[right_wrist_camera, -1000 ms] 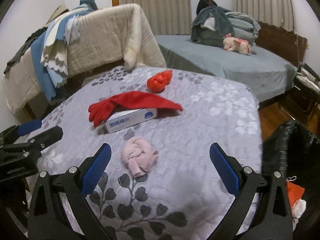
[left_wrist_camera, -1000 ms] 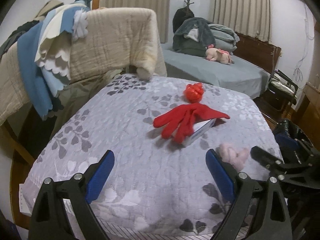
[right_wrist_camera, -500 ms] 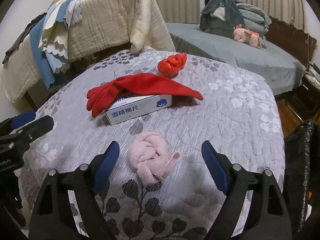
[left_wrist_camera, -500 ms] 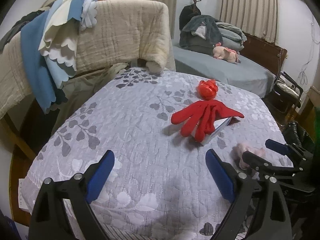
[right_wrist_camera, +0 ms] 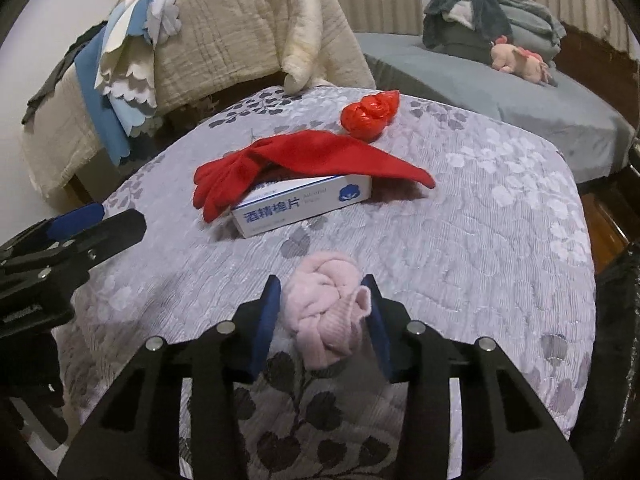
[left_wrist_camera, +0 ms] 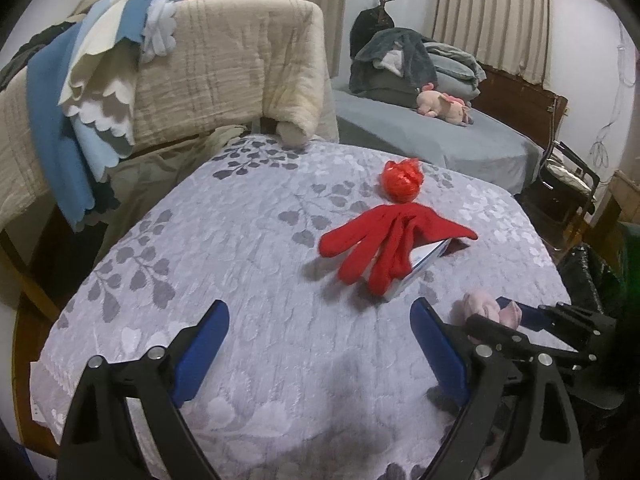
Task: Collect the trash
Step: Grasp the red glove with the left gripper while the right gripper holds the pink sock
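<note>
A pink knotted cloth wad (right_wrist_camera: 326,306) lies on the grey leaf-patterned table cover (right_wrist_camera: 480,220). My right gripper (right_wrist_camera: 322,312) is shut on the wad, one blue pad on each side. It also shows in the left wrist view (left_wrist_camera: 486,308) with the wad (left_wrist_camera: 480,306). A red glove (right_wrist_camera: 304,160) lies over a white and blue box (right_wrist_camera: 300,206). A crumpled red plastic bag (right_wrist_camera: 370,114) lies behind them. My left gripper (left_wrist_camera: 320,350) is open and empty above the table's near side.
A black trash bag (left_wrist_camera: 588,276) hangs off the table's right edge. A chair draped with beige and blue blankets (left_wrist_camera: 180,64) stands at the back left. A bed (left_wrist_camera: 440,136) with clothes and a pink plush toy is behind.
My right gripper moved forward and closed its pads on the pink wad. My left gripper swung slightly left, so the glove and box sit further right in its view.
</note>
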